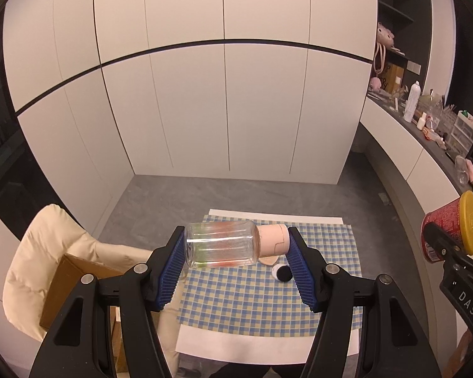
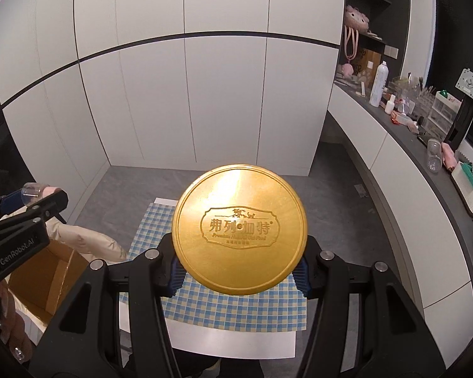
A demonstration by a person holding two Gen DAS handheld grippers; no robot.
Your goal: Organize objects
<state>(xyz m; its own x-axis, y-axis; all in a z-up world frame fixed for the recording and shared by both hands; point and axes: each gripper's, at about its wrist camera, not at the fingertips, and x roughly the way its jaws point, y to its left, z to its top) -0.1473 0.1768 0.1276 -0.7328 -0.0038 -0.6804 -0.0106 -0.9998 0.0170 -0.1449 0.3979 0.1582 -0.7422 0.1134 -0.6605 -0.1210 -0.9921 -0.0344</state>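
Observation:
My left gripper (image 1: 236,245) is shut on a clear glass jar (image 1: 220,244) with a pale pink lid (image 1: 274,241), held sideways in the air above the table; it also shows at the left edge of the right wrist view (image 2: 34,193). My right gripper (image 2: 239,267) is shut on a red can with a gold lid (image 2: 239,231); the lid faces the camera and hides the can's body. The can also shows in the left wrist view (image 1: 451,230), far right. Below the jar, a small black-and-white round object (image 1: 282,273) and a tan object (image 1: 268,260) lie on the checked cloth (image 1: 252,299).
The blue-and-yellow checked cloth covers a white table (image 1: 236,343). An open cardboard box (image 2: 47,280) sits on a cream cushioned chair (image 1: 37,252) to the left. A cluttered dark counter (image 2: 425,135) runs along the right. White cabinet doors stand behind.

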